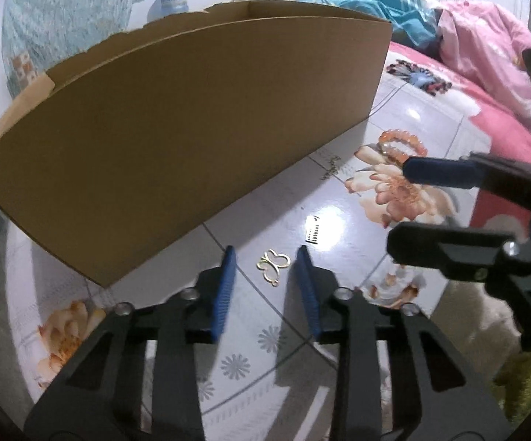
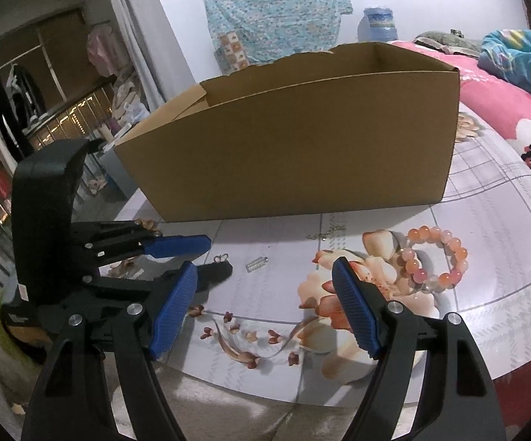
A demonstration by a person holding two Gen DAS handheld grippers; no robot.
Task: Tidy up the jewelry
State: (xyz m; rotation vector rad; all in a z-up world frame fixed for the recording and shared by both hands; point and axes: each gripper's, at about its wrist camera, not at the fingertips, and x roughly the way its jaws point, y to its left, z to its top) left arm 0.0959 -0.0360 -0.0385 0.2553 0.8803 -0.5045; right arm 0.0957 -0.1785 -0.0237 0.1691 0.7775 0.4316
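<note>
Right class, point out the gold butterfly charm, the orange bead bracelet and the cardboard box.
gold butterfly charm (image 1: 273, 265), left wrist view, centre of its wings.
orange bead bracelet (image 2: 460, 253), right wrist view, beads on its right side.
cardboard box (image 2: 295, 147), right wrist view, front wall.

Both the left gripper and the right gripper have matte black angular arms; silver screws sit at the pivots. Ribbed blue pads line the fingers.
</note>
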